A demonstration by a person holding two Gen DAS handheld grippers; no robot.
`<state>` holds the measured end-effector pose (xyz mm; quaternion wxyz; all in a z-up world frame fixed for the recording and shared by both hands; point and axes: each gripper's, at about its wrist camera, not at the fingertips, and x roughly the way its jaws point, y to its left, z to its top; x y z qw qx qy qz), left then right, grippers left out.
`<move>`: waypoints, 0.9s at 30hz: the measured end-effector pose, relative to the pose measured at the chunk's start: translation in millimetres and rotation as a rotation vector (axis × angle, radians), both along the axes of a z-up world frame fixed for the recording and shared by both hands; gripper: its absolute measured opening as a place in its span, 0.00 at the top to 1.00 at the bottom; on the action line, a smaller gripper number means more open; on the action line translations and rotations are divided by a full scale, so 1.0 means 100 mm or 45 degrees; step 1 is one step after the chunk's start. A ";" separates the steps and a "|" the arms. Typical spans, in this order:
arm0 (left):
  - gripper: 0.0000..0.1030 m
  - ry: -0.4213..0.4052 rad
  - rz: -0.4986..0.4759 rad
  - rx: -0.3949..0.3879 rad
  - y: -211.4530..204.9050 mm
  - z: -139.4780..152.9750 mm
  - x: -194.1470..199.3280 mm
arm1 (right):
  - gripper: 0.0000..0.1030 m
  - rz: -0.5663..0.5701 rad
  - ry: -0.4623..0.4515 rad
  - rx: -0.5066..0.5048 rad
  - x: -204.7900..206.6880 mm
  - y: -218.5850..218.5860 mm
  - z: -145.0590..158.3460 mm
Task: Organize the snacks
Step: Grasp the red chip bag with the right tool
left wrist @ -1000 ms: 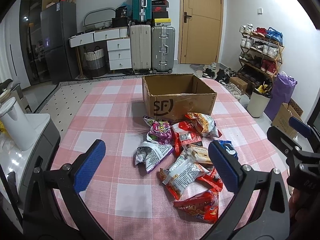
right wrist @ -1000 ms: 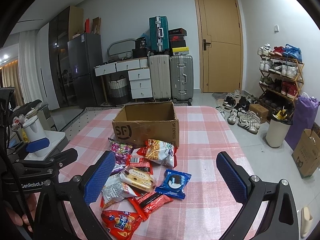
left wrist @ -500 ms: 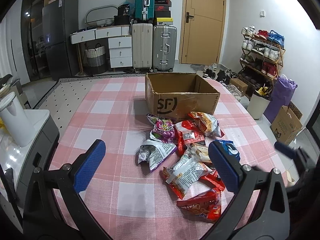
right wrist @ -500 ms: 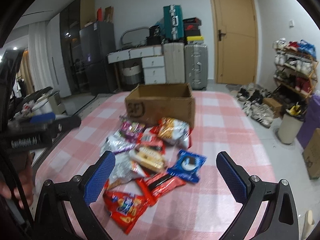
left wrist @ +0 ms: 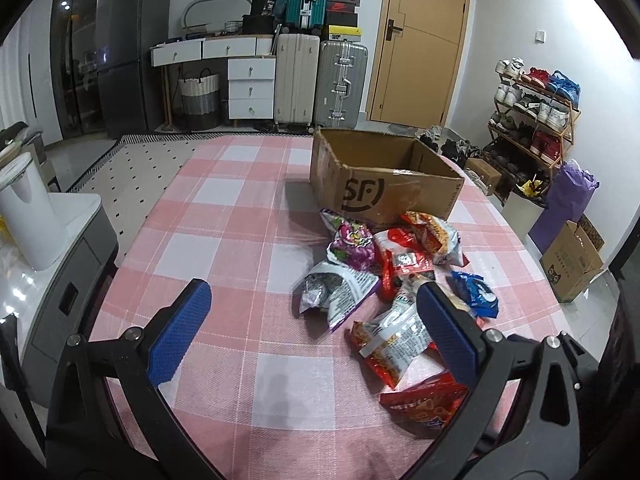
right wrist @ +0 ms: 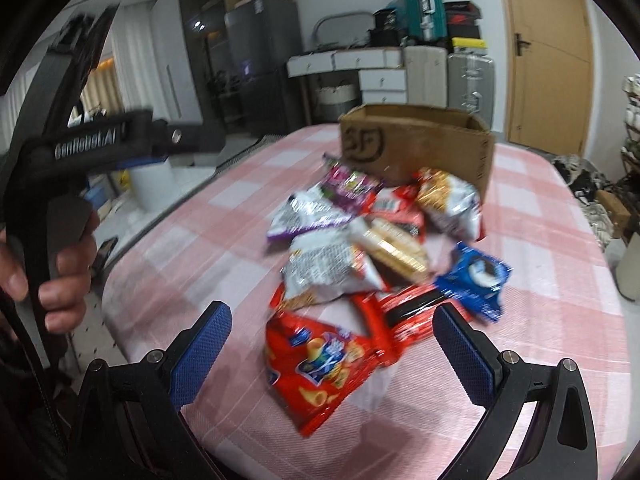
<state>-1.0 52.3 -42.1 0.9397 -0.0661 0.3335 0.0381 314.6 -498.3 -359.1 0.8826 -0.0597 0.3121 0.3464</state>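
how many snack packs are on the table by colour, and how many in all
red packs: 3
silver or white bags: 3
purple pack: 1
cream pack: 1
blue pack: 1
total: 9

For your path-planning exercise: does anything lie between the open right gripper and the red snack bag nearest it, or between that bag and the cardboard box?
Nothing visible separates the right gripper from the red snack bag. Between that bag and the cardboard box lies the rest of the snack pile, so a straight slide is blocked; lifting over looks clear.
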 end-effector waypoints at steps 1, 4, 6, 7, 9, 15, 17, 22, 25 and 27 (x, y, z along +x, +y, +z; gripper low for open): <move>0.01 0.003 0.001 -0.004 0.02 -0.02 0.00 | 0.00 0.010 0.003 -0.007 -0.01 0.03 -0.03; 0.01 0.018 0.005 -0.023 0.08 -0.09 0.03 | 0.00 0.043 0.029 -0.022 -0.02 0.10 -0.09; 0.01 0.024 0.007 -0.029 0.11 -0.13 0.04 | 0.00 0.054 0.046 -0.034 0.00 0.12 -0.13; 0.01 0.028 0.010 -0.031 0.12 -0.15 0.04 | 0.00 0.054 0.054 -0.042 0.00 0.14 -0.15; 0.01 0.038 0.011 -0.041 0.16 -0.18 0.05 | 0.00 0.063 0.073 -0.040 0.02 0.16 -0.18; 0.01 0.053 0.020 -0.056 0.23 -0.25 0.08 | 0.01 0.086 0.118 -0.049 0.06 0.22 -0.27; 0.01 0.058 0.020 -0.061 0.25 -0.27 0.08 | 0.01 0.093 0.129 -0.052 0.06 0.24 -0.30; 0.01 0.074 0.017 -0.070 0.27 -0.31 0.10 | 0.12 0.094 0.135 -0.092 0.07 0.29 -0.36; 0.01 0.080 0.018 -0.068 0.27 -0.33 0.10 | 0.22 0.089 0.132 -0.125 0.08 0.31 -0.39; 0.01 0.081 0.020 -0.067 0.28 -0.33 0.11 | 0.27 0.084 0.154 -0.130 0.10 0.31 -0.43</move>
